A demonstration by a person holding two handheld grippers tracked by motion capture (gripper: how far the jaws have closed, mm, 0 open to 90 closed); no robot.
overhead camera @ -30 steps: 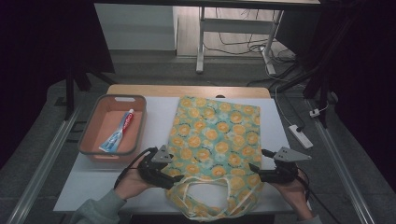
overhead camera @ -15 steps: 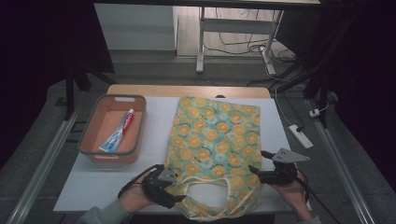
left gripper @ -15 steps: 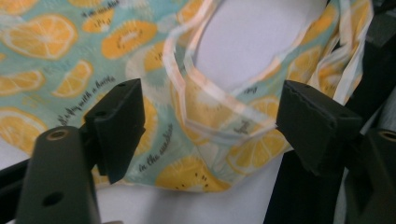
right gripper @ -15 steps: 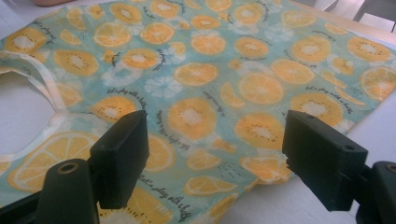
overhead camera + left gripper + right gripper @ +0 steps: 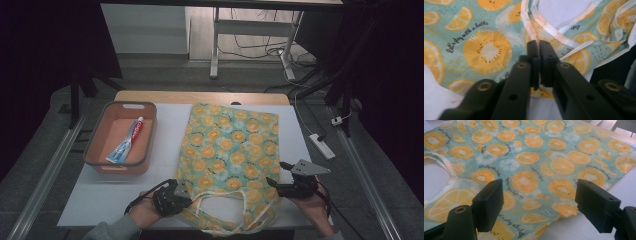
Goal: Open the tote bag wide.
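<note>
Bag (image 5: 232, 150) flat on the table (image 5: 95, 200) — left hand-held gripper (image 5: 175, 192) just closed, jaws nipping its near left edge by the handle, right hand-held gripper (image 5: 280, 177) wide open, empty, over its right edge.

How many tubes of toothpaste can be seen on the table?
1. The toothpaste tube lies inside the orange tray, left of the fruit-print bag. Another could be hidden inside the bag.

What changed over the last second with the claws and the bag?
The left claw slid toward the person along the bag's left edge, dropped to its near left corner and has just closed on the fabric there. The right claw stayed open at the right edge. Tray and toothpaste unchanged.
</note>
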